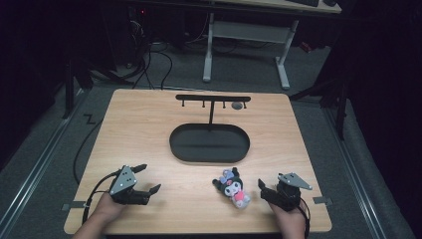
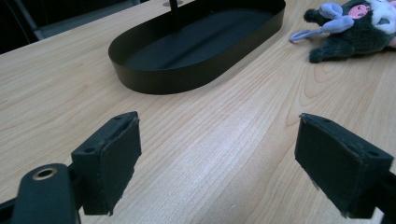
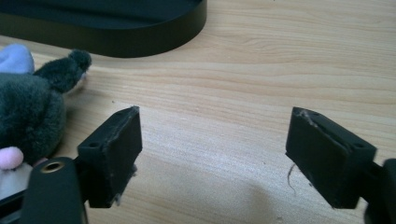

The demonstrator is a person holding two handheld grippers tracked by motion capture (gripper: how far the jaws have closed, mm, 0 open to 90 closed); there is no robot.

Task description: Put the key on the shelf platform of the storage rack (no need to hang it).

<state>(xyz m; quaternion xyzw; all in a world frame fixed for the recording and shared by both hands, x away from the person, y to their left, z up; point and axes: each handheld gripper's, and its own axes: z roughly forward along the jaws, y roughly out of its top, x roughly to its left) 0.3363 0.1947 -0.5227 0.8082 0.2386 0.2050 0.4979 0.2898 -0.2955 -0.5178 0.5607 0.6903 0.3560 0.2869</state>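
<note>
Plush (image 3: 28, 116) is cut off at the edge of my right gripper view, and its face is too small to read from above, maybe a bunny-type doll. It's dark grey with lilac and pink bits, lying on the table (image 1: 149, 124) in front of the tray (image 1: 209, 143), just left of my right gripper (image 1: 266, 191). Both my left gripper (image 1: 149, 178) and right have jaws spread wide, holding nothing.

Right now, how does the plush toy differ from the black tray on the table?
The plush toy is soft, furry and multicoloured, dark grey with lilac and pink; the black tray is rigid, smooth and one colour. The toy is much smaller than the tray. The toy lies near the right gripper; the tray sits mid-table, farther from both grippers. Both rest on the wooden table, untouched.
</note>
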